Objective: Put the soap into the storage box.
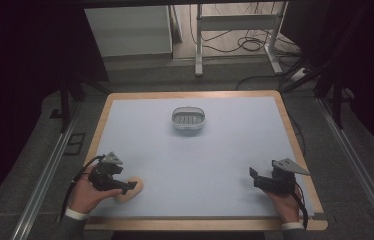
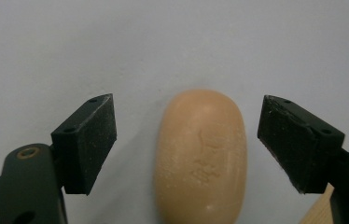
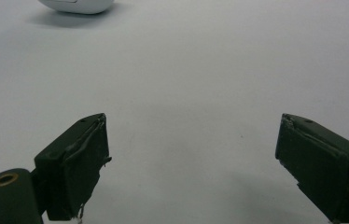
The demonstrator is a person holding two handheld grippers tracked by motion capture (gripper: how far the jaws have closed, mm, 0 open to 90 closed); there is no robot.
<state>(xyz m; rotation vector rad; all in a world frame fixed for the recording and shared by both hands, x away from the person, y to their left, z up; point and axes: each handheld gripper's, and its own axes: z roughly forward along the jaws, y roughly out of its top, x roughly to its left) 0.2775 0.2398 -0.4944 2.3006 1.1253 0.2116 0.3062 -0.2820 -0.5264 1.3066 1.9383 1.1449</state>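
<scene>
A tan oval bar of soap [image 1: 133, 192] lies on the pale blue mat [image 1: 205, 155] near its front left corner. My left gripper [image 1: 126, 188] is over it, and in the left gripper view the soap [image 2: 201, 156] lies between the two black pads with a gap on each side, so the left gripper [image 2: 187, 119] is open and not touching it. My right gripper [image 1: 253, 176] rests near the front right of the mat; in the right gripper view it [image 3: 191, 140] stands open over bare mat. A white oval soap dish [image 1: 188, 120] sits at the back middle.
The mat lies on a wooden table whose rim [image 1: 195, 94] shows all round. The dish's edge [image 3: 77, 5] shows at the top left of the right gripper view. Beyond the table are desk legs [image 1: 198, 50] and cables [image 1: 247, 45] on the floor.
</scene>
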